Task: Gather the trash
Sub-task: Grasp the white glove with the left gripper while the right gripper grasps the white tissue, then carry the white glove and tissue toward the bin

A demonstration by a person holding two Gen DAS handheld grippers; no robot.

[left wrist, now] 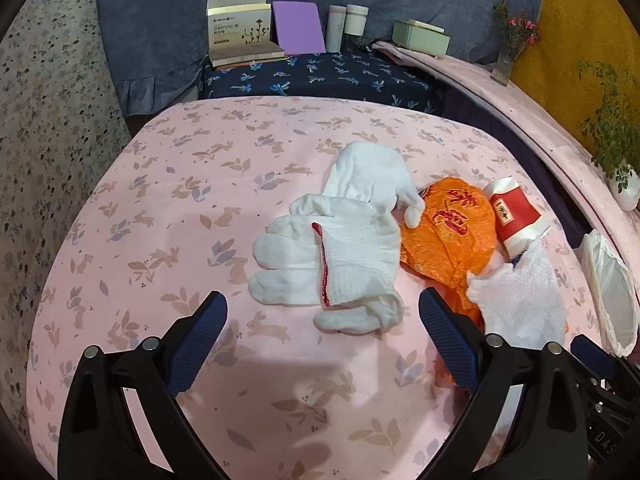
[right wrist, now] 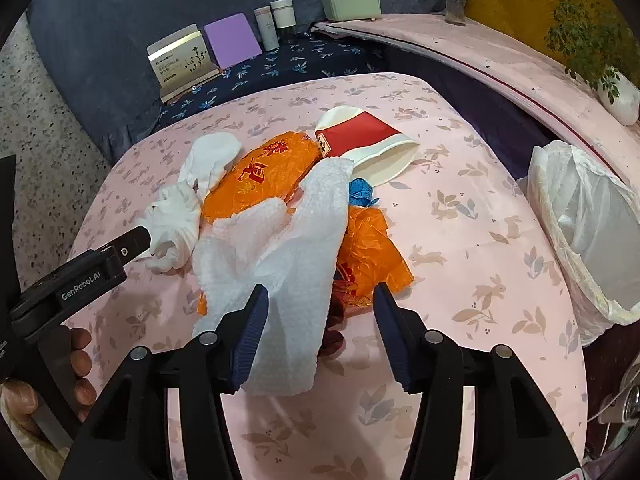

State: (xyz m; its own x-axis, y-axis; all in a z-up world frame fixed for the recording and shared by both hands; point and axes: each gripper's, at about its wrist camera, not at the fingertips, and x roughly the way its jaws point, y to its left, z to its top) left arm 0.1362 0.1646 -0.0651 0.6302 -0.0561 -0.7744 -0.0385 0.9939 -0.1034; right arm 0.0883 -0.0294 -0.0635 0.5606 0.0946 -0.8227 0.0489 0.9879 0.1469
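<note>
A pile of trash lies on the pink rabbit-print table. White cotton gloves (left wrist: 340, 256) lie at its left, also in the right wrist view (right wrist: 176, 216). An orange plastic bag (left wrist: 448, 236) (right wrist: 260, 172), a flattened red and white paper cup (left wrist: 516, 216) (right wrist: 360, 140), a white paper towel (left wrist: 520, 296) (right wrist: 288, 248) and a small blue scrap (right wrist: 360, 192) lie with them. My left gripper (left wrist: 324, 336) is open just before the gloves. My right gripper (right wrist: 320, 320) is open with the paper towel's near end between its fingers.
A bin lined with a white bag (right wrist: 592, 232) (left wrist: 612, 292) stands off the table's right edge. Boxes, a purple card and jars (left wrist: 280, 28) stand on a dark blue cloth behind. A pink ledge (right wrist: 500, 52) with potted plants runs along the right.
</note>
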